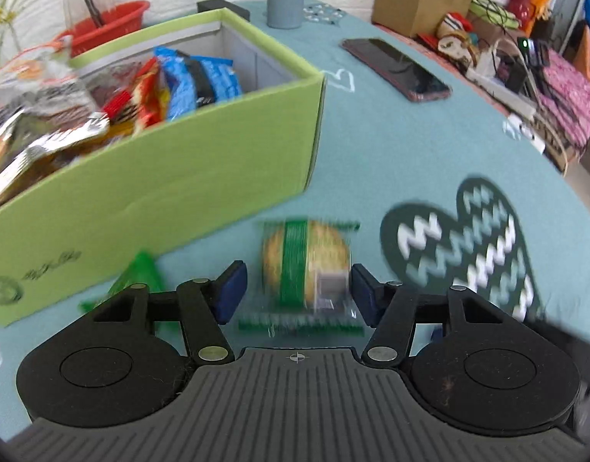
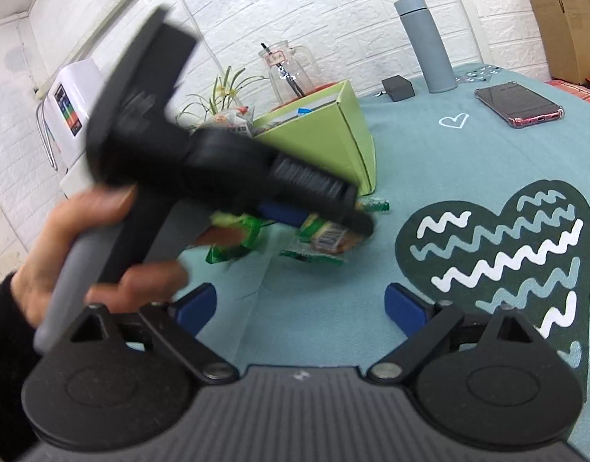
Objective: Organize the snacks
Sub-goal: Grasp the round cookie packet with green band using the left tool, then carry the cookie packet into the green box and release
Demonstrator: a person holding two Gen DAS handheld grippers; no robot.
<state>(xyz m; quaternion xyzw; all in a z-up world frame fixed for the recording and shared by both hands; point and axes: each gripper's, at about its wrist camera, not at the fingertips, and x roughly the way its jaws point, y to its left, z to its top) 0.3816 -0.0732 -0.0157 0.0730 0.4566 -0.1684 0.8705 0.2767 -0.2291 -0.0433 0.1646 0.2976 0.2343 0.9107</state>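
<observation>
The left gripper (image 1: 298,288) is bracketing a clear-wrapped round cracker packet (image 1: 306,265) lying on the teal tablecloth (image 1: 391,154), just right of the green snack box (image 1: 179,177); whether its pads are pressing is unclear. The right gripper (image 2: 299,308) is hovering wide, empty.

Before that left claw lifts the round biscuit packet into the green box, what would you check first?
1. Biscuit packet between the left gripper jaws: ok.
2. Pads pressing on the packet: cannot tell; a gap shows on one side.
3. Green box open on top: ok.
4. Room left in the box: ok, bare corner behind the blue packets.
5. Right gripper empty, jaws wide: ok.
6. Second green packet clear of the lift: cannot tell.
</observation>
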